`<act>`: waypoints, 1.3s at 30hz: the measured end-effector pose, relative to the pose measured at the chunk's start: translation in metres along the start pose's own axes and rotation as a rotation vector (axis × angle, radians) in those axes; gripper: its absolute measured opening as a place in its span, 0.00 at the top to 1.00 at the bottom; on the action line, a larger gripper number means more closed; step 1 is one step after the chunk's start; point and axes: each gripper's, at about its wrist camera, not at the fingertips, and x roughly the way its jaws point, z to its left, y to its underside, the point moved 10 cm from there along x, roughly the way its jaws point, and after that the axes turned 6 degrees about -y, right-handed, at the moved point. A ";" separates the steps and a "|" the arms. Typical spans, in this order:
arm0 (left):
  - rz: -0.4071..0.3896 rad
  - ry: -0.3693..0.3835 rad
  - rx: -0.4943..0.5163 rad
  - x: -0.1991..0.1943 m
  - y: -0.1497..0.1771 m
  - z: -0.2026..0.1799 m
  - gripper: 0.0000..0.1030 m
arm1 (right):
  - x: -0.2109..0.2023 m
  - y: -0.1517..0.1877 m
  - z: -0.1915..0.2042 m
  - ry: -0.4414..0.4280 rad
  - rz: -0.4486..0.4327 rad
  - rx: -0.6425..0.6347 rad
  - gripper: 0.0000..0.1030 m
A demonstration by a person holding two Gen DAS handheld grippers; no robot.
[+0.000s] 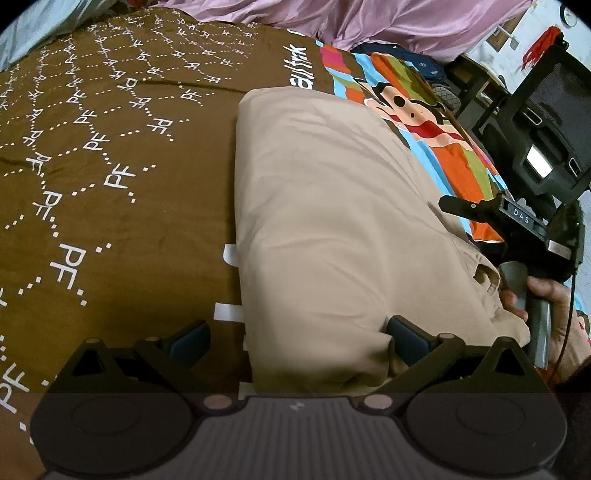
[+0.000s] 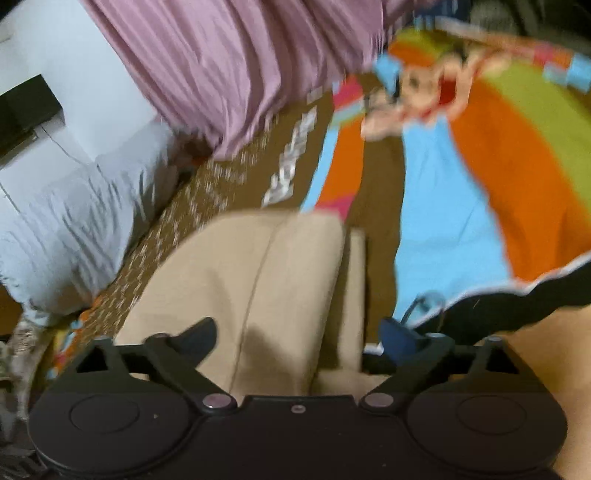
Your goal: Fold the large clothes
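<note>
Folded beige garment (image 1: 332, 221) lies on brown bedspread (image 1: 110, 147) printed with dotted lines and "PF" letters, beside colourful cartoon-monkey panel (image 1: 413, 110); left gripper (image 1: 299, 338) spread wide, nothing between fingers, left finger over bedspread, right finger touching garment's near edge; right gripper (image 2: 299, 336) also wide apart over garment's end (image 2: 258, 277), right wrist view motion-blurred; in left wrist view, person's hand (image 1: 543, 295) holds right gripper at garment's far side; pink sheet (image 1: 369, 22) bunched beyond; black mesh chair (image 1: 546, 122) beside bed.
</note>
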 end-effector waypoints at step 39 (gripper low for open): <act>-0.006 -0.028 0.012 -0.001 0.001 -0.004 0.00 | 0.006 0.031 0.018 0.173 0.072 -0.315 0.11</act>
